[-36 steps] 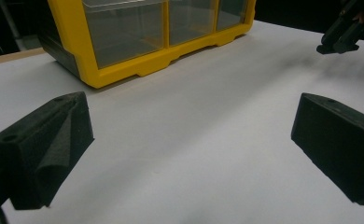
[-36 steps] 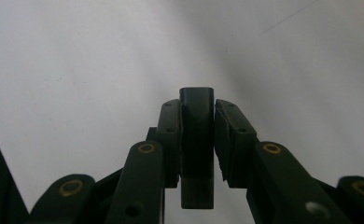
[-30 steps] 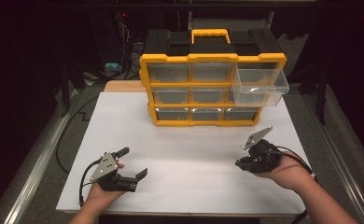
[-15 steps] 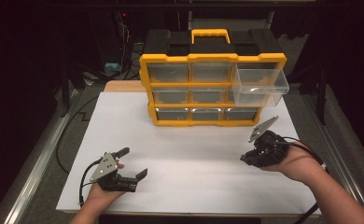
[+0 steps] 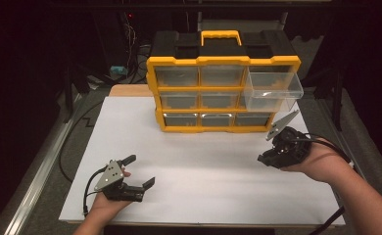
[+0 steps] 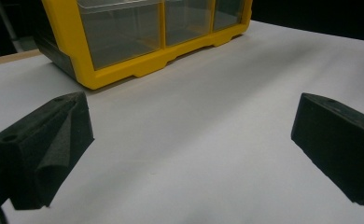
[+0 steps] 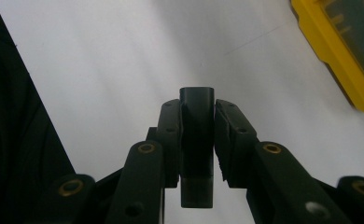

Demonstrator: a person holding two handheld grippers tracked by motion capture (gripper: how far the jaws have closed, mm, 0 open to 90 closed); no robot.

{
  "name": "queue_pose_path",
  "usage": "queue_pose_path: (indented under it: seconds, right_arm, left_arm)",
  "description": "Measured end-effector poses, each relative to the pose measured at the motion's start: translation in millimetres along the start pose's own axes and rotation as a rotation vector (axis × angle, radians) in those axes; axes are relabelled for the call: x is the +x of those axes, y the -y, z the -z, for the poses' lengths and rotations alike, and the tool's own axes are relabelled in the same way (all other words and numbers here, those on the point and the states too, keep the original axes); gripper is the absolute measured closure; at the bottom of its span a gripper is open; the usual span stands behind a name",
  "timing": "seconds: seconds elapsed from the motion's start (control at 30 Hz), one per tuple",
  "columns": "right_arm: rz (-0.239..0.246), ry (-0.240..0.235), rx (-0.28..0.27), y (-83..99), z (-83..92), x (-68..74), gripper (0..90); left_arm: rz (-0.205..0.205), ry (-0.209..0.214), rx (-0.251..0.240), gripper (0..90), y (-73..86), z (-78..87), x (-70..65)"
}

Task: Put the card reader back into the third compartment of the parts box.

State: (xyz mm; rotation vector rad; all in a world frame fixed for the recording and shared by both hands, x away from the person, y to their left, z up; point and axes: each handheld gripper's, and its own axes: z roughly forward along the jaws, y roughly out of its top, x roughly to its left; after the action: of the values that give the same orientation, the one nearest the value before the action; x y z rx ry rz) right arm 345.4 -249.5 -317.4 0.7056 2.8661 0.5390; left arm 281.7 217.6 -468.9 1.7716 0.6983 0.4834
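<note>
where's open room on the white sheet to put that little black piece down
The white sheet is bare between the left gripper and the right gripper, which clamps the black piece. It is tighter by the organizer, under its pulled-out clear drawer.

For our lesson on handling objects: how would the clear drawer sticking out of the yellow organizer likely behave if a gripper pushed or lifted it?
The clear drawer looks like thin, stiff plastic, so probably rigid and light. It appears empty, so little weight to resist a push; it would likely slide back into the yellow organizer. Pulled this far out, it might tip or drop free if lifted at its front.
</note>
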Motion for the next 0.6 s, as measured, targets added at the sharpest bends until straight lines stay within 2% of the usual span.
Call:
queue_pose_path:
  seconds: [0.6]
  right_arm:
    - [0.011, 0.011, -0.014, -14.1, 29.2, -3.9, 74.5]
  left_arm:
    - [-0.004, 0.003, 0.003, 0.2, 0.1, -0.3, -0.7]
